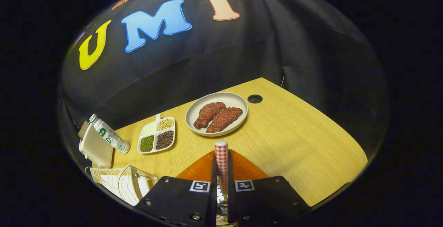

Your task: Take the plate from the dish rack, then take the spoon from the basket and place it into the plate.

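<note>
My gripper [222,176] is shut on a spoon [221,156]. Its red-and-white checked handle stands up between the fingers, and its perforated bowl end sits low between them. Right under and just ahead of the fingers lies an orange plate [246,170] on the wooden table [297,144]. The spoon hangs over the middle of this plate; I cannot tell whether it touches it. A white wire rack [119,182] stands to the left of the fingers, beside the plate.
Beyond the fingers sits a grey plate [193,111] with two steaks. Left of it is a white divided dish [149,129] of beans and seeds, then a lying bottle [109,133] and a white box [96,147]. A cable hole [255,98] is near the table's far edge.
</note>
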`<action>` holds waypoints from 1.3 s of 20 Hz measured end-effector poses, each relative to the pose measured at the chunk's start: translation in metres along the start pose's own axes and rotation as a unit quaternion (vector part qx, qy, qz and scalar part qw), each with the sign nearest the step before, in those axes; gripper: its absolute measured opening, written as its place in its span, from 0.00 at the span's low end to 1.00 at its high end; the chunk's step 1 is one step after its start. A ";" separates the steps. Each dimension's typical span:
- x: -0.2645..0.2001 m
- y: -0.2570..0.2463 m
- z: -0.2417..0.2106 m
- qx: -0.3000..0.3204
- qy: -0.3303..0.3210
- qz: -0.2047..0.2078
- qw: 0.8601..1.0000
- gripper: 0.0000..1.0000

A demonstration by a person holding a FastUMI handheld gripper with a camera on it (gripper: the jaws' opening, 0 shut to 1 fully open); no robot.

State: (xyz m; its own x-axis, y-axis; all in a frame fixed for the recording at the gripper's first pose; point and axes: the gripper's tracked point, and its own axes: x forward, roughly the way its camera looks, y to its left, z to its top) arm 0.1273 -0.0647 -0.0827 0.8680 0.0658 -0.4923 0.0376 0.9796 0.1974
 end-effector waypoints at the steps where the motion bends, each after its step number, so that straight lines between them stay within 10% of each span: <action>1: 0.000 0.002 0.001 -0.001 0.000 0.005 1.000 0.12; 16: -0.080 0.039 0.076 -0.101 -0.107 -0.005 0.989 0.03; 26: -0.175 0.140 0.057 -0.191 -0.146 0.077 0.968 0.02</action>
State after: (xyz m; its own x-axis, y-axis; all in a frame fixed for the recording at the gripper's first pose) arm 0.0093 0.0500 0.0795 0.9541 0.2138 -0.2095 -0.2394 0.9652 -0.1055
